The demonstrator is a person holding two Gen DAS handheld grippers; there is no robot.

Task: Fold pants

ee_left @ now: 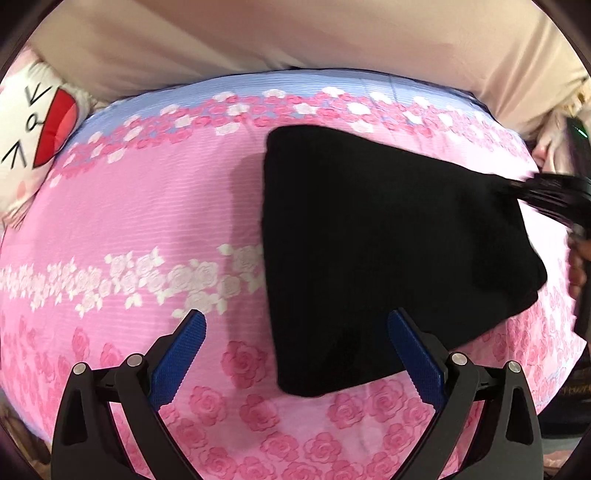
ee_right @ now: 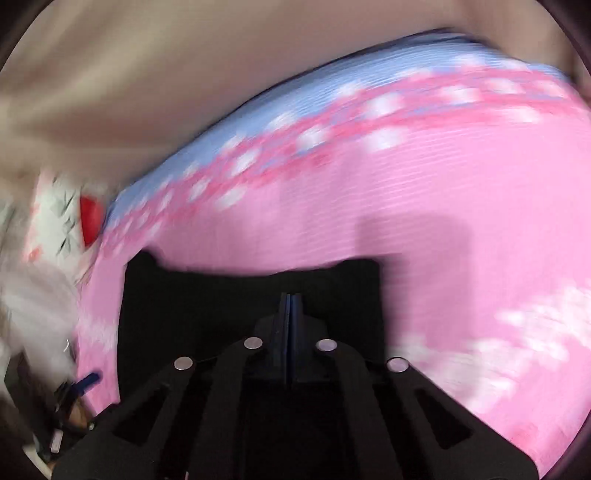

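Black pants (ee_left: 369, 240), folded into a compact wedge, lie on a pink rose-print bed sheet (ee_left: 147, 221). My left gripper (ee_left: 295, 314) hovers open above the near left edge of the pants, its blue pads spread wide with nothing pinched. At the right, my right gripper (ee_left: 517, 184) pinches the far right corner of the pants, and the cloth tapers up into it. In the blurred right wrist view the right gripper (ee_right: 291, 295) has its blue pads pressed together, with the black pants (ee_right: 203, 302) spread just beneath and around them.
A white cat-face plush pillow (ee_left: 33, 136) lies at the far left of the bed. A beige wall or headboard (ee_left: 295, 33) rises behind the bed. A hand (ee_left: 576, 266) holds the right gripper at the bed's right edge, beside dark clutter.
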